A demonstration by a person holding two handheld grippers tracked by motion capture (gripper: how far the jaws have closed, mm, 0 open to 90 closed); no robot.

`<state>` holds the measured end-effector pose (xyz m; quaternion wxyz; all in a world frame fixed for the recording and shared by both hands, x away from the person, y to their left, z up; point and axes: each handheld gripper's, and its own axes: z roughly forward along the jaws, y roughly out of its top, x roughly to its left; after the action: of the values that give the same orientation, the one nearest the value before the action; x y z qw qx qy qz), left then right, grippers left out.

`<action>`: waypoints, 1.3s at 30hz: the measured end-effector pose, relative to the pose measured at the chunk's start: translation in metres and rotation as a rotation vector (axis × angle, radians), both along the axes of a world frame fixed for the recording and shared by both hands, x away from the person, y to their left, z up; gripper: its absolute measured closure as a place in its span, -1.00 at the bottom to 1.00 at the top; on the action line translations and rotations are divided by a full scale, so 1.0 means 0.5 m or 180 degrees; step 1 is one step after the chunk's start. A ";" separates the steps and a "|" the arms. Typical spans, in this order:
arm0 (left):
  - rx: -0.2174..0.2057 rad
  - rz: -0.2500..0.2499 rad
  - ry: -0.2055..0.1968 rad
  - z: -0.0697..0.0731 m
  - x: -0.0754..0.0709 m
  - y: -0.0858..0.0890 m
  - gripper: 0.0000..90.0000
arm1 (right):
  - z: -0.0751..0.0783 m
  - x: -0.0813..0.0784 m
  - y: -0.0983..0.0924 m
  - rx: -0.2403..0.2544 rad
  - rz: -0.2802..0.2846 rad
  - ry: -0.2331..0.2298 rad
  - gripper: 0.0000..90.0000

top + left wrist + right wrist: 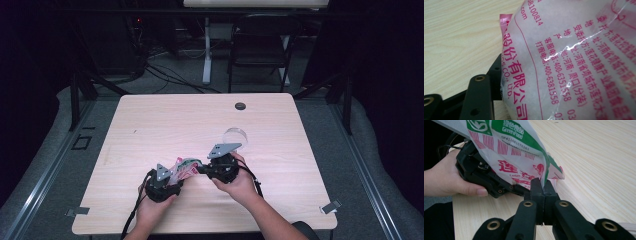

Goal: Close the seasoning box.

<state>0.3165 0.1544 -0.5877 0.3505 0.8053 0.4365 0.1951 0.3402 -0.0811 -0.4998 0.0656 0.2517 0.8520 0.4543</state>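
Right claw [543, 191] clenched on 1 food bag [519, 157] edge, left claw [167, 182] grip unclear, 1 table [165, 120].

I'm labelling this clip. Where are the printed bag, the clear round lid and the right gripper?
printed bag [511, 157]: right gripper view, on its green and red printed face.
clear round lid [235, 135]: high view, on its centre.
right gripper [543, 188]: right gripper view, where the closed jaws pinch the bag's edge.

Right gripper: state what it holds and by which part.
The right gripper is shut on the printed plastic bag, pinching a thin edge at its corner; the bag's other end sits at the left gripper.
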 end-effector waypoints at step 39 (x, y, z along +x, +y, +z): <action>0.0086 -0.0173 -0.0237 0.055 -0.004 -0.008 0.28 | 0.013 -0.002 -0.022 0.0143 -0.0087 0.0014 0.69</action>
<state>0.3146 0.1502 -0.5601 0.3608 0.8138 0.3983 0.2212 0.3390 -0.0923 -0.4935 0.0643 0.2658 0.8382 0.4719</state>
